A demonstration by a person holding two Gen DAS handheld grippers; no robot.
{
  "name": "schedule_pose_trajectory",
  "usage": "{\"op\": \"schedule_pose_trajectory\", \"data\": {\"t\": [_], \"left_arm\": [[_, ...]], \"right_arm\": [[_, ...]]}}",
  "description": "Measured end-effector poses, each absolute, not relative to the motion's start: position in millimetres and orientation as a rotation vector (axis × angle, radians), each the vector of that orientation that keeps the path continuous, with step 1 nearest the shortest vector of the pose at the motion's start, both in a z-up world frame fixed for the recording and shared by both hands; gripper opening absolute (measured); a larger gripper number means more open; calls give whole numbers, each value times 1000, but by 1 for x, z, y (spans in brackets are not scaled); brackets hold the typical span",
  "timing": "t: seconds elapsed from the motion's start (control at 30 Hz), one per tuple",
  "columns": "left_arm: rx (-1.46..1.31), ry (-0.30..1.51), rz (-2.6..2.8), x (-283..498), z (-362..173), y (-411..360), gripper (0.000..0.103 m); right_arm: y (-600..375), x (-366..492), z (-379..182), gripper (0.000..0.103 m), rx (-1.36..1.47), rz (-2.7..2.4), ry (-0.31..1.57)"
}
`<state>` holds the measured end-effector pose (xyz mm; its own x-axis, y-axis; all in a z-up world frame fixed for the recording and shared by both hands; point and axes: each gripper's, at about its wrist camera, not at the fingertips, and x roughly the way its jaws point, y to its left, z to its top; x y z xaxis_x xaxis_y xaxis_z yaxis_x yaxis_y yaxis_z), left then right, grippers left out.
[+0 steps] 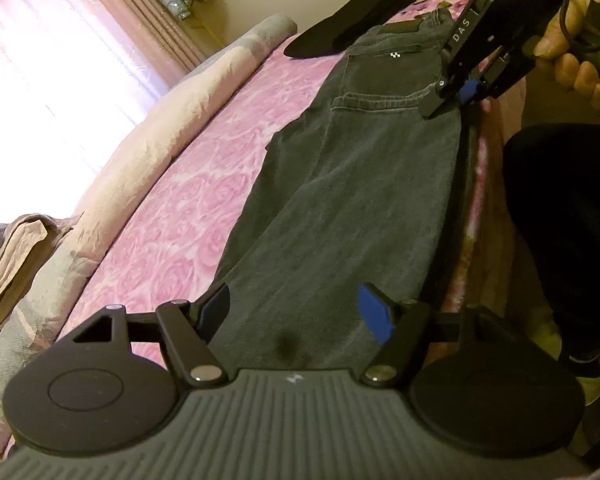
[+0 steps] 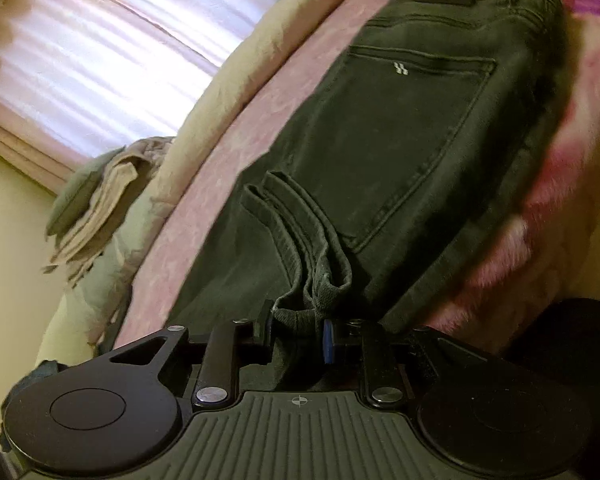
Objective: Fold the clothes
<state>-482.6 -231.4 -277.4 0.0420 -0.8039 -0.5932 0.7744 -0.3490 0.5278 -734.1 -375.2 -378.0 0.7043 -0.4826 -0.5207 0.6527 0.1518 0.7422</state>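
The dark denim jeans [image 1: 352,184] lie flat along the pink rose-patterned bed [image 1: 188,216], their far waistband partly cut off. The left tool [image 1: 294,316] hovers spread apart over a leg; the right tool [image 2: 298,334] is clamped on a bunched hem edge.

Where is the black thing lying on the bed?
In the left wrist view the black garment lies at the far end of the pink bed, just past the waistband of the jeans and left of the right tool.
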Motion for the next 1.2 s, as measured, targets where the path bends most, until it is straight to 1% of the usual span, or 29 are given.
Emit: {"op": "schedule_pose_trajectory", "data": {"t": [0.07, 0.2, 0.27, 0.43, 0.63, 0.73, 0.8, 0.87, 1.0, 1.13, 1.2], "left_arm": [[1049, -62, -1606, -481, -275, -224, 68], [1097, -201, -1595, -493, -272, -199, 68], [1101, -241, -1611, -504, -274, -189, 68], [1112, -312, -1566, -533, -294, -186, 68], [1144, -383, -1403, -550, -315, -197, 68], [1236, -419, -1284, -549, -330, -202, 68], [1263, -406, -1231, -542, -334, -202, 68], [1260, -378, -1194, -533, -334, -199, 68], [1206, -317, -1128, -515, -327, -195, 72], [1074, -161, -1068, -499, -314, -191, 72], [1032, -100, -1059, -495, -315, -190, 72]], "right_arm": [[-377, -736, -376, 20, 1169, -813, 169], [-380, -738, -373, 20, 1193, -800, 153], [-383, -736, -370, 20, 1242, -793, 119], [-391, -720, -340, 20, 1215, -732, 71], [-400, -702, -304, 20, 1181, -658, 13], [-404, -692, -286, 20, 1164, -621, -15], [-407, -687, -276, 20, 1155, -601, -31], [-409, -690, -283, 20, 1169, -617, -19], [-410, -698, -310, 20, 1206, -658, 34], [-406, -699, -336, 20, 1285, -661, 61], [-403, -695, -339, 20, 1271, -650, 67]]}}
